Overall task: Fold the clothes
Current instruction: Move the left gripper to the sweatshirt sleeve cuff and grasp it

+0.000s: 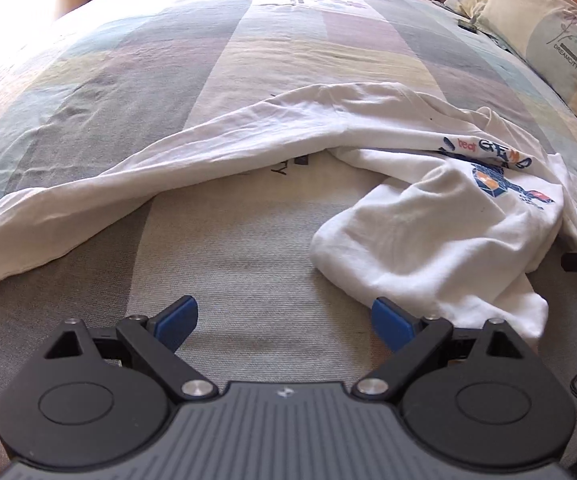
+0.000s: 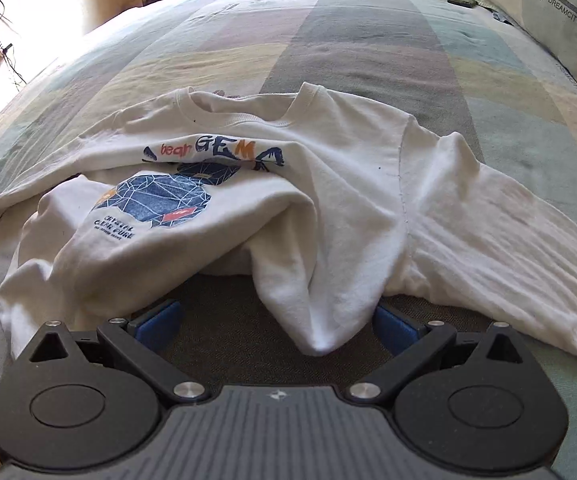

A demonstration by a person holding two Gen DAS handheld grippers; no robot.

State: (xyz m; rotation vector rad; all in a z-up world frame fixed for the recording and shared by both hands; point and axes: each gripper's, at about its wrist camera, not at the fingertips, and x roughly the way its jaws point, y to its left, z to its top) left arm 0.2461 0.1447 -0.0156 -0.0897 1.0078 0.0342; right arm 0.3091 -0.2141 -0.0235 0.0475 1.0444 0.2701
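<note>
Shirt lies crumpled on bed, centre frame. Right gripper spread wide, empty, a fold between its fingers. Left gripper wide, empty, shirt at right.

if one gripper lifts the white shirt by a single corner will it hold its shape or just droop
Probably droop: the white shirt already lies bunched in soft folds on the bed, so it looks limp. Its long sleeve trails far to one side and would likely drag. It seems light, since the cloth looks thin.
</note>
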